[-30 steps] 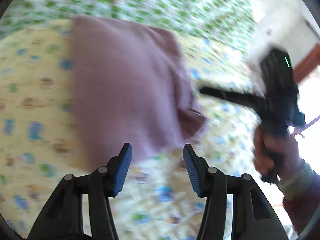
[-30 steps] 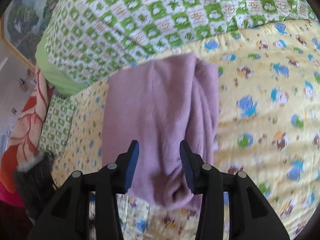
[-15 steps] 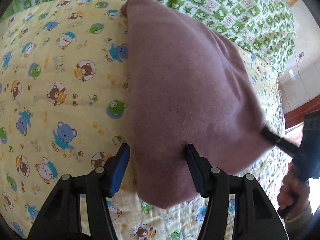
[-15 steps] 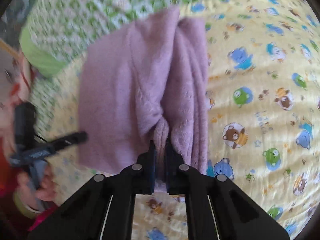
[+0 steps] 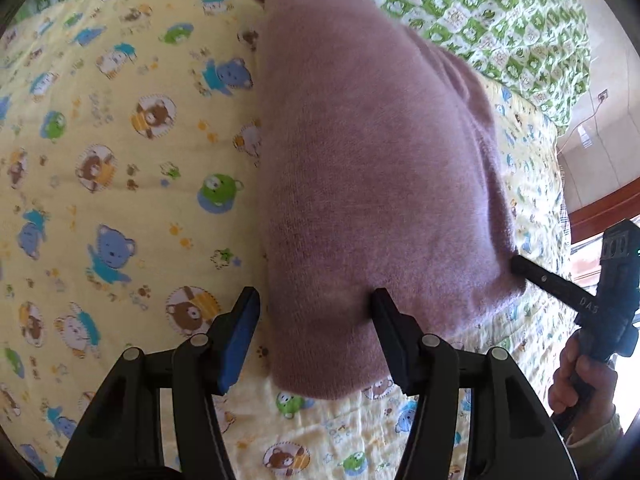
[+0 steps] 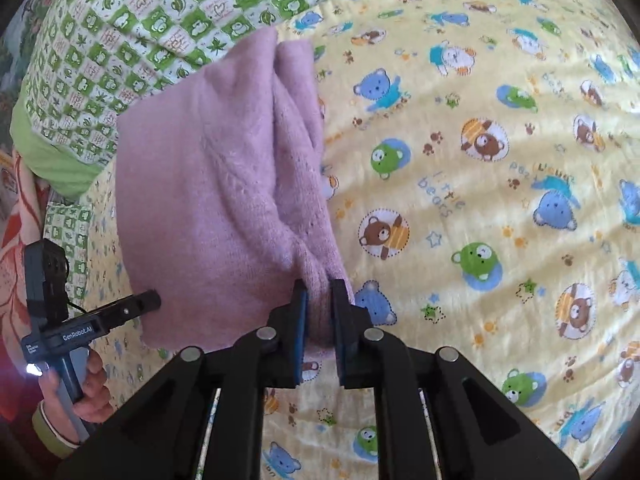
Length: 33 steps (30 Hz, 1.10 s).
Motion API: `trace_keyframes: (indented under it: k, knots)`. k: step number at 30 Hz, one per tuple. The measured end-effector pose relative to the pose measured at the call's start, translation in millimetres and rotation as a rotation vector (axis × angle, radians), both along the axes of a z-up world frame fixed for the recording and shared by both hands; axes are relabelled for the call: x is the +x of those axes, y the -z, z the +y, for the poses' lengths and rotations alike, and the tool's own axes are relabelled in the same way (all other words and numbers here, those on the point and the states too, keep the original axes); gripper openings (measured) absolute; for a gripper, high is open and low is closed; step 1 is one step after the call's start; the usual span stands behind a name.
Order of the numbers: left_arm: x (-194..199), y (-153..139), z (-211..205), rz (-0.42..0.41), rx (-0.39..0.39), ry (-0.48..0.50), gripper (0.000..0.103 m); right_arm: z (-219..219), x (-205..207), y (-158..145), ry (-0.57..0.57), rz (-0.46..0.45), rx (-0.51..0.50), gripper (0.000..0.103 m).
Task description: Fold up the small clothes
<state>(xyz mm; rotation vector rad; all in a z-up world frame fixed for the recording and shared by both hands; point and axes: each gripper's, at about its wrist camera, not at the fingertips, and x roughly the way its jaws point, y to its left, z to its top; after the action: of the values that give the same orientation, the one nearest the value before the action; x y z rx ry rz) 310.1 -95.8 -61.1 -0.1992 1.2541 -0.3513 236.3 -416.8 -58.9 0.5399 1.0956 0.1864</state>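
The pink knitted garment [image 5: 372, 184] lies on the bed, across the yellow bear-print quilt [image 5: 120, 184], its far end at twelve o'clock reaching the green checked blanket [image 6: 132, 32]. The right claw [image 6: 319, 316] sits narrow at six o'clock of its own view, jaws easing apart yet pads pressing a bunched fold at the garment's near edge. The left claw [image 5: 316, 336] stands wide, straddling the near left corner; the right finger is tucked under the cloth, the left finger clear on the quilt, nothing pinched. The risk, by this reading: with the right jaws loosening, that thick bundle of layers could slip out as soon as it is lifted, and the fold would sag or open. The left claw could also close on quilt along with knit, dragging the bedding. The soft knit stretches, so uneven pulls from the two corners would skew the edge. Around them: each claw shows in the other's view at the garment's side, the right at four o'clock, the left at eight o'clock, each held in a hand [image 6: 86, 396]. Bunched ridges along the garment's right side stand in the way of a flat fold.
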Motion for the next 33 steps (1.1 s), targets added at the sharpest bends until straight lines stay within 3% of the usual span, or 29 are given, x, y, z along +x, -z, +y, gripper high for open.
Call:
trace_keyframes:
  k: [4, 10, 15, 19, 22, 23, 26, 28, 29, 30, 31, 33]
  knots:
    - [3.6, -26.7, 20.3, -0.039, -0.021, -0.047, 0.058, 6.7, 1.6, -33.8, 0.016, -0.097, -0.047, 0.029]
    - [47.5, -52.7, 33.2, -0.061, -0.082, -0.113, 0.062, 33.8, 44.4, -53.3, -0.077, -0.193, 0.056, 0.030]
    - [111.9, -63.2, 47.2, -0.024, -0.162, -0.181, 0.072, 44.4, 81.9, -52.1, -0.087, -0.208, 0.071, 0.030]
    - [169.3, -53.7, 57.5, 0.061, -0.248, -0.231, 0.073, 33.9, 95.5, -54.4, -0.031, -0.214, 0.023, 0.048]
    - [207.1, -39.4, 53.5, 0.112, -0.307, -0.273, 0.072, 20.3, 105.5, -43.5, -0.010, -0.193, 0.063, 0.049]
    - [217.8, -34.9, 52.7, 0.114, -0.308, -0.292, 0.067, 18.9, 108.0, -40.2, -0.012, -0.188, 0.064, 0.049]
    - [236.8, -22.3, 45.1, 0.127, -0.301, -0.289, 0.015, 20.4, 112.9, -30.1, -0.037, -0.177, 0.053, 0.049]
    - [245.0, -25.4, 35.4, 0.080, -0.274, -0.264, 0.010, 20.7, 113.7, -23.3, -0.043, -0.178, 0.061, 0.049]
    - [246.1, -33.5, 29.5, 0.040, -0.252, -0.232, 0.008, 20.5, 113.4, -21.5, -0.045, -0.183, 0.062, 0.042]
    - [245.4, -45.4, 23.5, -0.012, -0.244, -0.195, 0.007, 19.9, 113.0, -20.8, -0.045, -0.188, 0.048, 0.030]
    - [243.6, -56.8, 18.6, -0.059, -0.243, -0.161, 0.007, 18.4, 113.6, -20.3, -0.044, -0.187, 0.042, 0.000]
    - [240.3, -75.7, 12.1, -0.144, -0.213, -0.102, 0.007, 7.7, 111.4, -21.1, -0.008, -0.219, 0.066, 0.000]
